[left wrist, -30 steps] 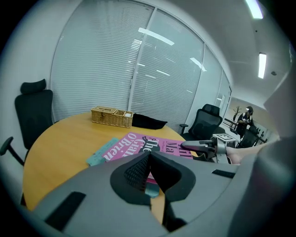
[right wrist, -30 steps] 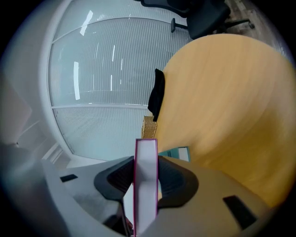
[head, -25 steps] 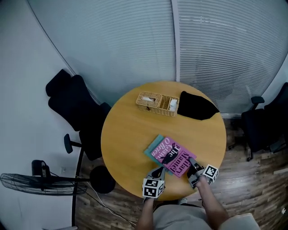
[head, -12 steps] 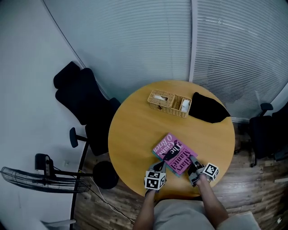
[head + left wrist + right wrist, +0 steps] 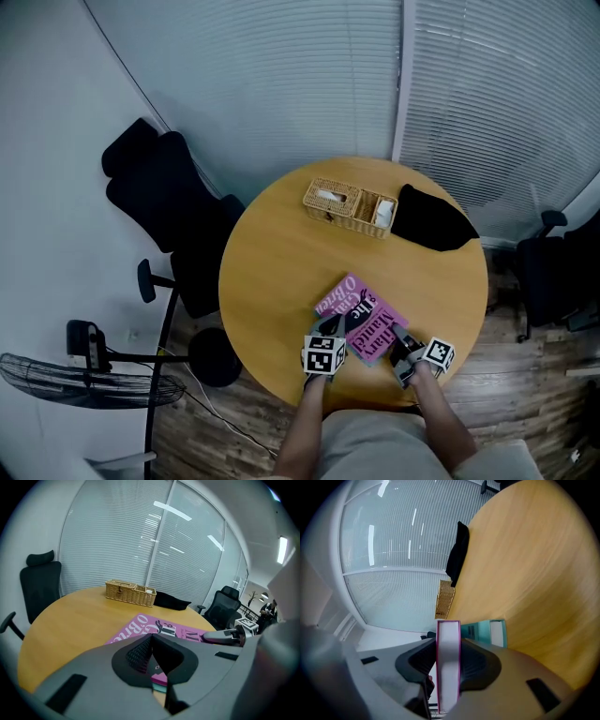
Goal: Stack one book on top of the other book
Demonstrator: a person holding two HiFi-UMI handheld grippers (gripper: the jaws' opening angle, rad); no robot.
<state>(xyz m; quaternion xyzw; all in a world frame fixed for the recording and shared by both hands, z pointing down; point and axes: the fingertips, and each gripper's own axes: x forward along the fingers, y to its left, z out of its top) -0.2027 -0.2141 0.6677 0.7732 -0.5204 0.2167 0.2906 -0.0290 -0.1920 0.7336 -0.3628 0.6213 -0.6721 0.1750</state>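
Round wooden surface (image 5: 281, 272) seen from above, blinds behind it.

- Pink book (image 5: 354, 302) lies flat near the person's edge of the surface, cover up, set at an angle. White and black lettering on the cover.
- Teal book (image 5: 159, 687) sits beneath the pink one. Left gripper view shows its edge directly under the pink edge. Right gripper view shows a teal corner (image 5: 474, 631) sticking out past the pink one.
- Right gripper (image 5: 399, 335): fingers clenched on the pink book's near right corner. In its own view the page block, framed by pink covers (image 5: 448, 667), stands between the two pads with both pressed against it.
- Left gripper (image 5: 334, 325): at the pink book's near left edge. In its own view the fingers (image 5: 138, 651) meet at the tips, closed together, nothing caught between them. The pink cover (image 5: 154, 626) shows just beyond the tips. Cannot tell whether the tips touch the book.
- The two grippers are near each other, one at each near corner of the stack.

Other items:
- Wicker basket (image 5: 347, 206) at the far side of the surface, with a black cloth (image 5: 429, 217) just beside it on its right.
- Black office chair (image 5: 155, 202) stands off the surface to the left.
- A fan (image 5: 84, 380) sits low on the floor at the left.
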